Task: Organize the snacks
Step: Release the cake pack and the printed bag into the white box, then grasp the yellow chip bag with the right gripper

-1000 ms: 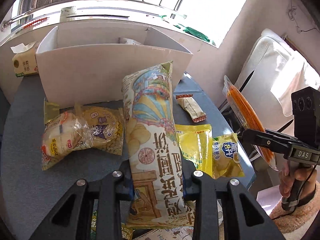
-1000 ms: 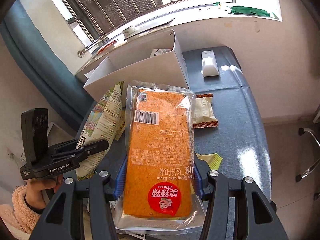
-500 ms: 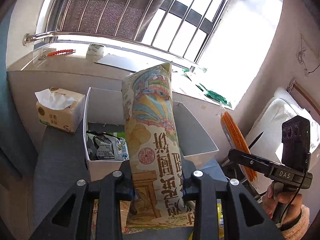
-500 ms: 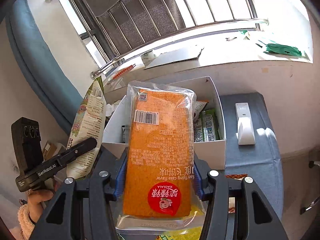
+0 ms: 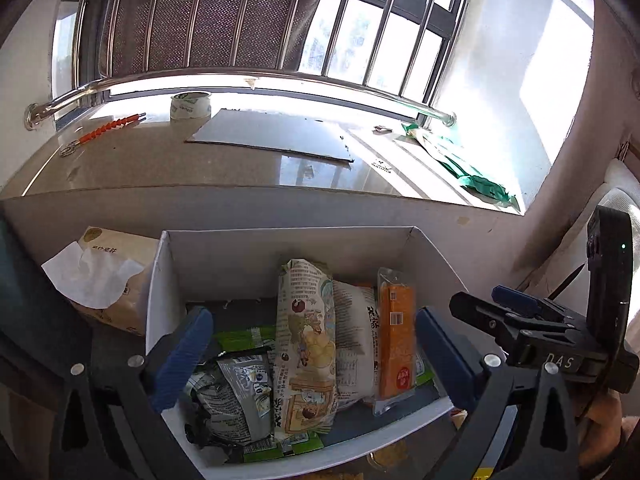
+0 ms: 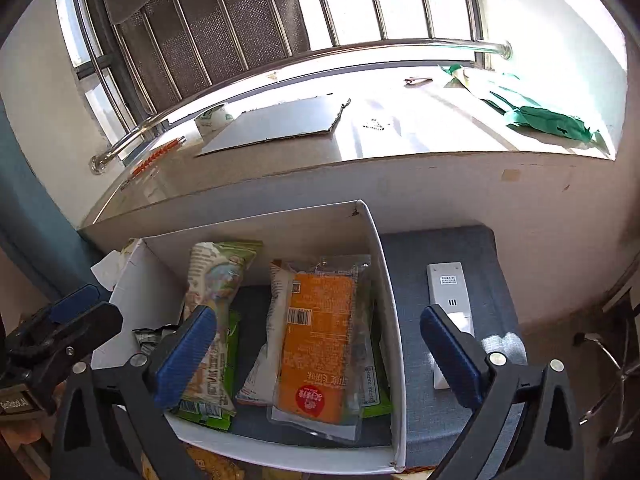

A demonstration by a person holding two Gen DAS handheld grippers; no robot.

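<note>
A white cardboard box [image 5: 280, 242] holds several snack packs. The tall illustrated chips bag [image 5: 306, 344] and the orange cake pack [image 5: 396, 344] lie inside it, with a white bag [image 5: 354, 340] between them. My left gripper [image 5: 314, 360] hovers over the box, its jaws opening wide, pads touching nothing. My right gripper [image 6: 318, 356] hangs above the cake pack [image 6: 320, 344], jaws likewise opening, nothing pressed between the pads. The chips bag [image 6: 212, 292] leans at the box's left. Each gripper shows in the other's view, the right [image 5: 520, 320] and the left [image 6: 60, 328].
A tissue box [image 5: 108, 280] stands left of the white box. A white remote [image 6: 450, 300] lies on the blue-grey tabletop to its right. Behind runs a window sill with a cardboard sheet [image 5: 272, 136], a tape roll [image 5: 190, 106] and a green bag [image 5: 472, 168].
Both grippers travelled from the table's front to above the box. The chips bag left the left jaws and the cake pack left the right; both lie in the box.
</note>
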